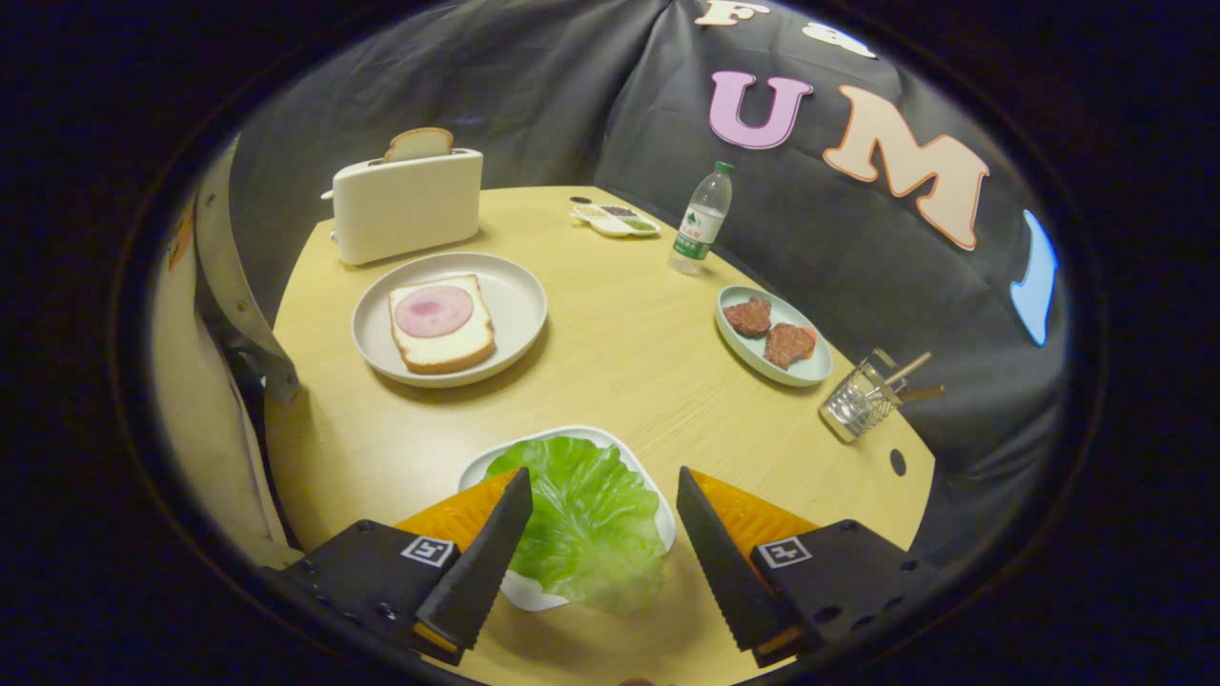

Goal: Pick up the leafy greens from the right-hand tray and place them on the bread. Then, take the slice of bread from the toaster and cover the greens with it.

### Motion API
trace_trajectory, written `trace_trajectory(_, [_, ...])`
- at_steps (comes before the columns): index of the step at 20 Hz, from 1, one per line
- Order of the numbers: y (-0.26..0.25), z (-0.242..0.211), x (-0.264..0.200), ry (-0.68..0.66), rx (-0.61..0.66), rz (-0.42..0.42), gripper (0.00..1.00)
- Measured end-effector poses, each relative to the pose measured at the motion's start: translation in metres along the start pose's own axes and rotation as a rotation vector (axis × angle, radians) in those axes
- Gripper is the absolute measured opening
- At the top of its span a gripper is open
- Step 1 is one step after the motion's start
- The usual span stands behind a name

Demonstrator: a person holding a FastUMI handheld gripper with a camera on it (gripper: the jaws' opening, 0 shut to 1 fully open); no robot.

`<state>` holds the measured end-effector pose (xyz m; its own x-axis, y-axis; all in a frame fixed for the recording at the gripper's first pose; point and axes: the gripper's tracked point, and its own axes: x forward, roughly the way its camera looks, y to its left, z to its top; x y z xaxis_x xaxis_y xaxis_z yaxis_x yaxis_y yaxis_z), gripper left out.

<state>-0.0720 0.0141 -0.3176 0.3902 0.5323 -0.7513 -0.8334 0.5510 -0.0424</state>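
Pale wood grain runs across the round table (610, 362), and black cloth (572, 95) hangs in folds behind it as the booth's wall. My gripper (602, 495) is spread wide, nothing pinched, both fingers hovering over the near edge of the table. Between them lies the lettuce (586, 519), a big crinkled green leaf draped over a white tray (519, 591), its near edge spilling off the tray toward me. Beyond my fingers and off to the left sits a pale plate (515, 295) with a bread slice (443, 348) on it, a pink round of ham (434, 311) lying on top. Behind that plate stands a cream toaster (405, 205), and a second slice (417, 143) pokes up out of its slot. Over to the right, a light green dish (805, 372) holds two brown meat pieces. Farther back stands a bottle (702, 221) with a green cap, and a small divided tray (615, 219) beside it. A wire holder (863, 405) with utensils sits near the table's right rim.
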Motion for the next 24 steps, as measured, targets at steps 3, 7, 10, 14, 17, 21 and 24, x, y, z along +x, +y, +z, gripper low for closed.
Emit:
trace_trajectory(3, [0.003,-0.016,0.012,0.04,0.014,0.014,0.99])
trace_trajectory(7, [0.008,-0.036,0.024,0.09,0.025,0.035,0.99])
trace_trajectory(10, [0.01,-0.047,0.032,0.114,0.058,0.044,0.99])
trace_trajectory(14, [0.011,-0.05,0.033,0.124,0.122,0.066,0.98])
trace_trajectory(17, [0.013,-0.054,0.034,0.136,0.172,0.078,0.98])
trace_trajectory(21, [0.017,-0.057,0.034,0.154,0.241,0.092,0.85])
trace_trajectory(24, [0.023,-0.054,0.032,0.149,0.207,0.103,0.71])
